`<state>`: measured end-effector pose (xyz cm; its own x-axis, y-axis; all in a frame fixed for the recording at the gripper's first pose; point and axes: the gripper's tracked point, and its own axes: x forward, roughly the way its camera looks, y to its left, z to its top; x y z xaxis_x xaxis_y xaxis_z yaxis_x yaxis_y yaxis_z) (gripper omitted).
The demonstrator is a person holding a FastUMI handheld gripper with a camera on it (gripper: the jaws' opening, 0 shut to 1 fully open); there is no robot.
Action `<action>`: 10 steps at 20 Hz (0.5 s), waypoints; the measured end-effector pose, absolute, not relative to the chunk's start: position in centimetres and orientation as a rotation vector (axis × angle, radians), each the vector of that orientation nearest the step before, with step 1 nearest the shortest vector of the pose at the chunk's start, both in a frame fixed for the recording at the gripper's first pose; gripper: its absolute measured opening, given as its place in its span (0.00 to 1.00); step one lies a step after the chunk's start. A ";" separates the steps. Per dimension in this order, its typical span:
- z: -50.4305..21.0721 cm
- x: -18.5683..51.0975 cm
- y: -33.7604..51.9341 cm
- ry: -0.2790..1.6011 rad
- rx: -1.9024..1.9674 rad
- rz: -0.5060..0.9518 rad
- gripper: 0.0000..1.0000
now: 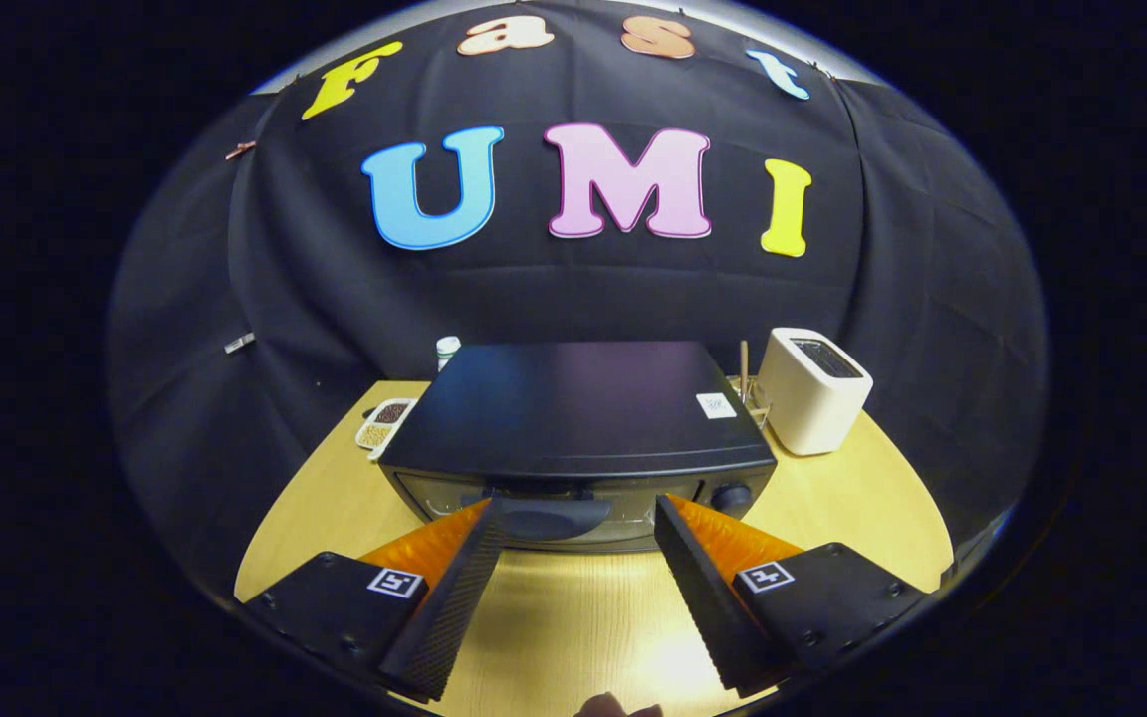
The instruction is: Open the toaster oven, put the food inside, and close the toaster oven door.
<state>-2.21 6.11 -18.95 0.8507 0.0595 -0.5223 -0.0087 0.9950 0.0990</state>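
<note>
While spread wide, hand-held gripper [578, 510] flanks toaster oven [573, 418] handle.

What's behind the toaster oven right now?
Behind the toaster oven, a white-capped bottle pokes up at one corner, a wooden stick at the other; the oven hides the rest. Gripper open.

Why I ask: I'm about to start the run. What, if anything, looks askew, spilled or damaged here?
Nothing stands out. The toaster oven sits square on the table with its door shut, the white toaster upright beside it. The gripper is open, fingertips at the oven's front.
</note>
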 end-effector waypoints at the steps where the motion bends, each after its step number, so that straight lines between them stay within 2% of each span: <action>1: -17.9 -2.3 5.6 0.530 0.100 0.035 0.98; 10: -7.0 -1.1 -0.3 0.284 0.084 0.000 0.98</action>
<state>-1.09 -0.29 -7.02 0.9599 0.0115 -0.2802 0.0122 0.9965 0.0827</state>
